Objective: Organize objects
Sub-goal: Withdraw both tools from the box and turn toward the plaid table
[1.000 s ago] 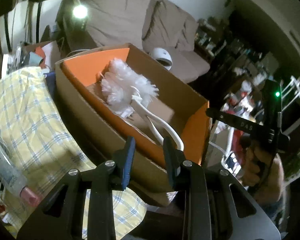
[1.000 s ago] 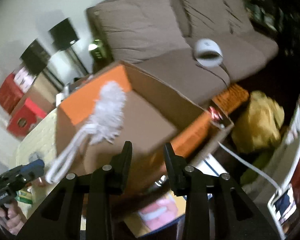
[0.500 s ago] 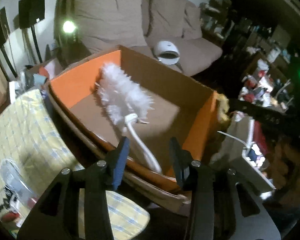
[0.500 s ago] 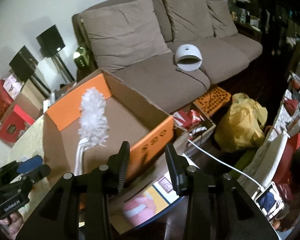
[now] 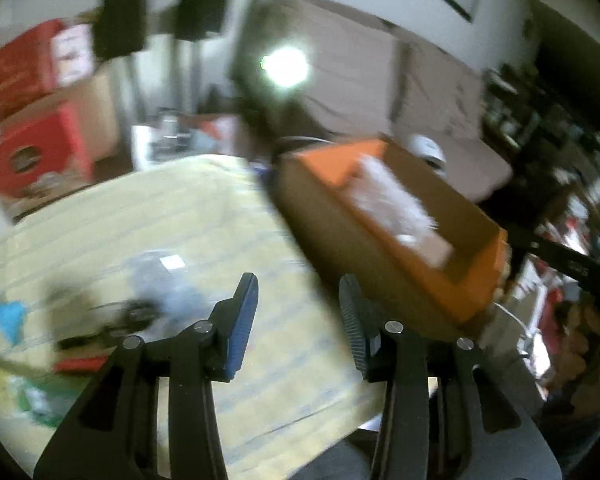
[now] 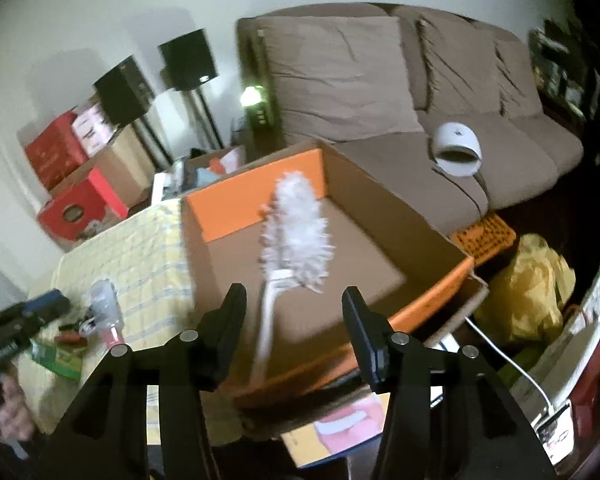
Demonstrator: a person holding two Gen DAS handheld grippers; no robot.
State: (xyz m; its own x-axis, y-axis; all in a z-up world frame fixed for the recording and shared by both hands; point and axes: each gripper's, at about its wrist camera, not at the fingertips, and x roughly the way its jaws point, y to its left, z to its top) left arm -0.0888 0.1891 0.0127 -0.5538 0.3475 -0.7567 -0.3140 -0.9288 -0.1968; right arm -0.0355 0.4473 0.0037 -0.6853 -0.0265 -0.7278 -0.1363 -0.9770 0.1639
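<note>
Left wrist view, blurred: left gripper (image 5: 298,312) spread wide, holding nothing, over the yellow checked cloth (image 5: 228,216); small clutter (image 5: 100,328) just ahead, likely next to collect. Right wrist view: right gripper (image 6: 294,320) wide apart, empty; white brush (image 6: 296,236) lying in the cardboard box (image 6: 256,196), probably stored there. Brown sofa (image 6: 420,80), speakers (image 6: 186,60) behind.

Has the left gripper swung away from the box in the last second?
Yes. The left gripper has swung left: the cardboard box now sits to its right, with the yellow cloth ahead.
</note>
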